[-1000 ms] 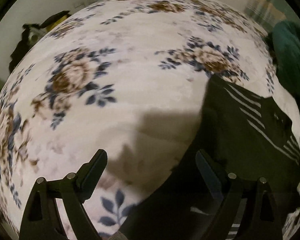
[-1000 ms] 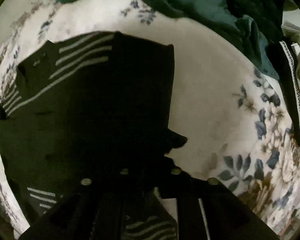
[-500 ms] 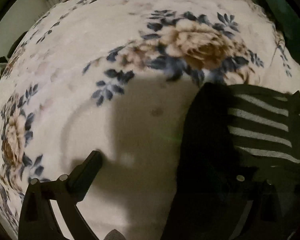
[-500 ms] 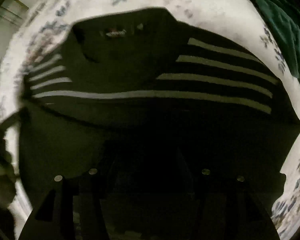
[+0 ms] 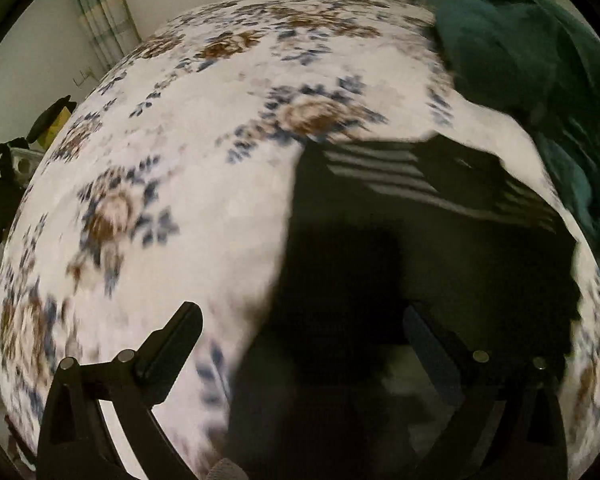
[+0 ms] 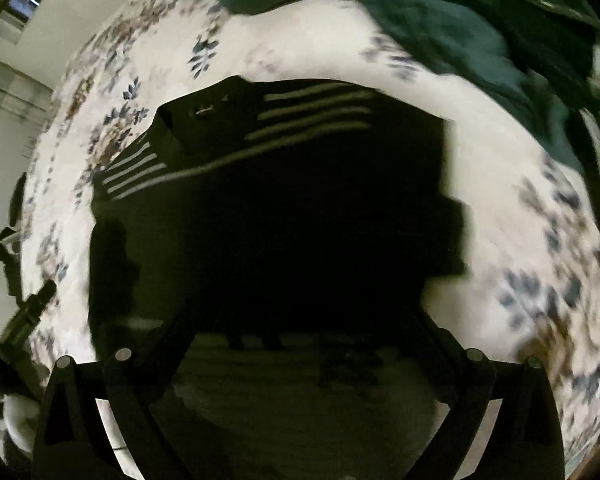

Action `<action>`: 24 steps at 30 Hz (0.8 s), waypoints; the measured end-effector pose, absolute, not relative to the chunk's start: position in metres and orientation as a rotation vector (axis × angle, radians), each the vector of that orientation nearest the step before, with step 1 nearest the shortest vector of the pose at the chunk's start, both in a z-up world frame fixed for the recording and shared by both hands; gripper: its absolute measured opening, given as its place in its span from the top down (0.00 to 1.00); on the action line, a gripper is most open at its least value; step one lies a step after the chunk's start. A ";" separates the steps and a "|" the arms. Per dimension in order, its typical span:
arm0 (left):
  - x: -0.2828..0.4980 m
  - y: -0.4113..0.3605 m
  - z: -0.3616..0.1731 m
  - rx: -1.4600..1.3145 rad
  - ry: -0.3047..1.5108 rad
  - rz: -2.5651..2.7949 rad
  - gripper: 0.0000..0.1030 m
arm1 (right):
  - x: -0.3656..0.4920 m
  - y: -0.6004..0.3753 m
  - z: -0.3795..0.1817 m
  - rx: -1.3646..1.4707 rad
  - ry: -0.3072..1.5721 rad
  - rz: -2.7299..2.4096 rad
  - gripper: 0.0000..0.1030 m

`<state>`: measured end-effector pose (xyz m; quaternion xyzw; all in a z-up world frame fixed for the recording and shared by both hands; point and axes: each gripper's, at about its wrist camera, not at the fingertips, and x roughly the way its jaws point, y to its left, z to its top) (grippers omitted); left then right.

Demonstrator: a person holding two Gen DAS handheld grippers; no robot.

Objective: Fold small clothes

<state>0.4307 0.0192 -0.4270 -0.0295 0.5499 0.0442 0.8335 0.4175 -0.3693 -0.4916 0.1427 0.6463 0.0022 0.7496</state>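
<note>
A small dark garment with pale stripes near its collar lies flat on a floral bedspread; it shows in the left wrist view (image 5: 440, 216) and in the right wrist view (image 6: 300, 184). My left gripper (image 5: 304, 316) is open above the garment's left edge, one finger over the bedspread, one over the cloth. My right gripper (image 6: 300, 320) is open above the garment's near part, nothing between its fingers. The near hem is in deep shadow.
The white bedspread (image 5: 204, 184) with brown and blue flowers covers the bed. A heap of dark green clothes (image 5: 540, 60) lies at the far right, also in the right wrist view (image 6: 480, 32). Walls and curtains (image 5: 100, 20) stand beyond the bed.
Both grippers have pulled back and up from the garment, so more of it and the bed shows. The left gripper's jaws, one hidden in cloth before, are now both visible and apart.
</note>
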 end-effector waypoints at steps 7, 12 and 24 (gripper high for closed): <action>0.315 -0.122 -0.413 -0.007 1.265 0.025 0.00 | 0.332 -0.502 -0.474 0.489 1.482 0.096 0.15; 0.250 -0.237 -0.459 0.036 1.405 -0.024 0.00 | 0.319 -0.576 -0.492 0.507 1.554 0.185 0.60; 0.205 -0.330 -0.572 0.109 1.523 -0.036 0.47 | 0.467 -0.612 -0.584 0.674 1.570 0.420 0.38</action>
